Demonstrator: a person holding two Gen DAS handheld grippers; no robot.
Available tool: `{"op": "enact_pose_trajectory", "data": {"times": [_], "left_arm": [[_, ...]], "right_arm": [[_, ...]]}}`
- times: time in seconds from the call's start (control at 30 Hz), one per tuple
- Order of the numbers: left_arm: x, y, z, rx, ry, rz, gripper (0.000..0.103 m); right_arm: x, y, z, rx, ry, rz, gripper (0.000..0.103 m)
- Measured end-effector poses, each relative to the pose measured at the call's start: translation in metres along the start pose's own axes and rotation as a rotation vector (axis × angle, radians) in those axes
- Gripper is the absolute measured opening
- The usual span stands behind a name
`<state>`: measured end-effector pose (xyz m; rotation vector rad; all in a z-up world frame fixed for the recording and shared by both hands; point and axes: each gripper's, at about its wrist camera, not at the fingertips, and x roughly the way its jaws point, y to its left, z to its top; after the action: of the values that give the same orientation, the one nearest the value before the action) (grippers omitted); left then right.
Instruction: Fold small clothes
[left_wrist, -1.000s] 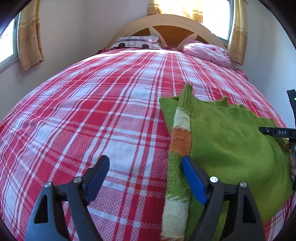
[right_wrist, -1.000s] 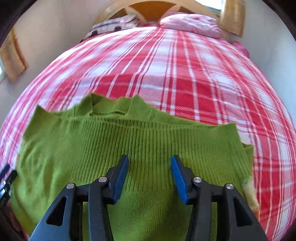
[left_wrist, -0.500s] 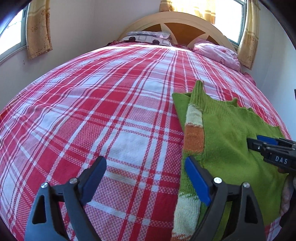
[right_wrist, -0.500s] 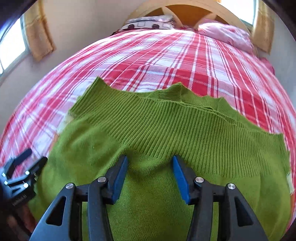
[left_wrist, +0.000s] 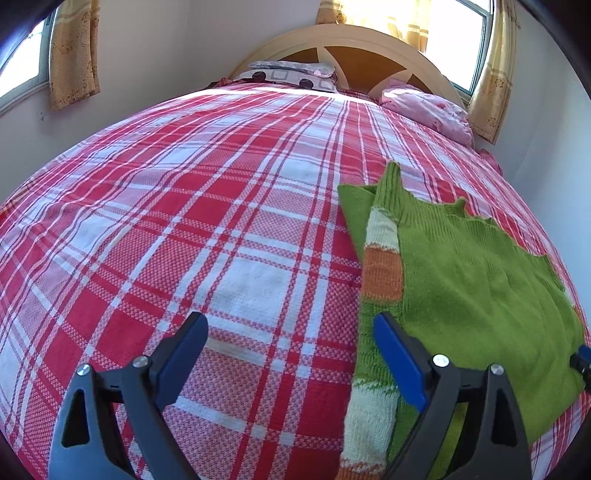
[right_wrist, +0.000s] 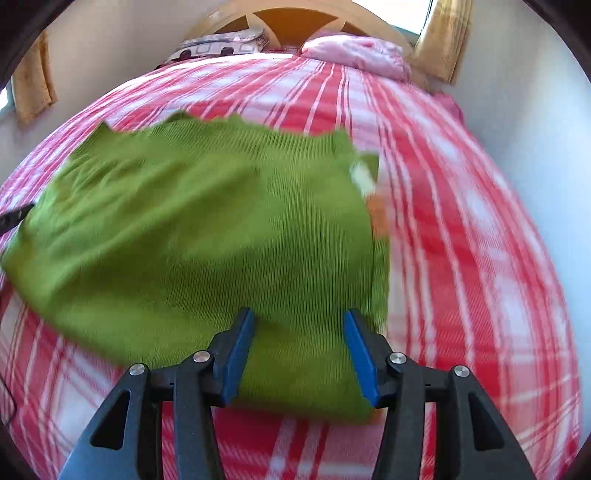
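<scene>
On the right half of the left wrist view we see the green sweater (left_wrist: 480, 280) lying flat on the red plaid bedspread (left_wrist: 207, 206), with one sleeve (left_wrist: 380, 266), striped cream and orange, folded in along its left edge. Our left gripper (left_wrist: 291, 354) fills the bottom of that frame, its jaws opening and already wide apart; nothing lies between them but bedspread, though the right blue pad (left_wrist: 399, 354) sits over the sleeve's edge without pinching it. At the far right edge a small dark piece of our right gripper (left_wrist: 583, 360) shows.

In the right wrist view the picture is blurred. The sweater (right_wrist: 207, 229) takes up the left and centre of the frame, its ribbed hem toward the top, and a bit of striped sleeve (right_wrist: 364, 177) peeks out at its right edge. Our right gripper (right_wrist: 299, 354) stands at the bottom centre above the sweater's near edge, jaws partly apart, gripping nothing; whether the pads touch the knit we cannot tell.

At the top of both views are the headboard (left_wrist: 369, 40), a patterned pillow (left_wrist: 291, 72) and a pink pillow (left_wrist: 428, 110), with curtains (left_wrist: 74, 51) at the upper corners.
</scene>
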<state>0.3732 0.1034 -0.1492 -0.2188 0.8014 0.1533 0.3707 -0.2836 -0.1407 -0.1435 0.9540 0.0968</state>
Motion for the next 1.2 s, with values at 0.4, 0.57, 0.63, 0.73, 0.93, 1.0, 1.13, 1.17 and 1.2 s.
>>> {"op": "enact_pose_trajectory", "data": {"times": [0.4, 0.57, 0.63, 0.73, 0.93, 1.0, 1.13, 1.17, 1.2], "left_arm": [[-0.014, 0.011, 0.0, 0.0, -0.03, 0.012, 0.094], [-0.021, 0.019, 0.005, 0.077, -0.045, 0.076, 0.098], [-0.022, 0.018, 0.005, 0.122, -0.05, 0.095, 0.099], [-0.024, 0.02, 0.005, 0.165, -0.05, 0.106, 0.099], [-0.027, 0.029, 0.005, 0.188, -0.042, 0.1, 0.099], [-0.026, 0.033, 0.004, 0.182, -0.033, 0.092, 0.099], [-0.021, 0.038, 0.002, 0.183, 0.001, 0.069, 0.099], [-0.02, 0.039, 0.002, 0.181, 0.009, 0.059, 0.099], [-0.019, 0.04, 0.002, 0.176, 0.014, 0.051, 0.099]], "right_arm": [[-0.039, 0.033, 0.007, -0.083, -0.105, -0.038, 0.052], [-0.04, 0.096, 0.014, -0.221, -0.125, 0.078, 0.055], [-0.037, 0.121, 0.016, -0.264, -0.133, 0.117, 0.055], [-0.037, 0.16, 0.017, -0.342, -0.157, 0.175, 0.055], [-0.033, 0.226, 0.018, -0.486, -0.202, 0.214, 0.057], [-0.029, 0.244, 0.018, -0.527, -0.205, 0.222, 0.058], [-0.025, 0.27, 0.013, -0.59, -0.213, 0.218, 0.058], [-0.024, 0.274, 0.012, -0.6, -0.217, 0.214, 0.058], [-0.023, 0.278, 0.012, -0.606, -0.217, 0.213, 0.058]]}}
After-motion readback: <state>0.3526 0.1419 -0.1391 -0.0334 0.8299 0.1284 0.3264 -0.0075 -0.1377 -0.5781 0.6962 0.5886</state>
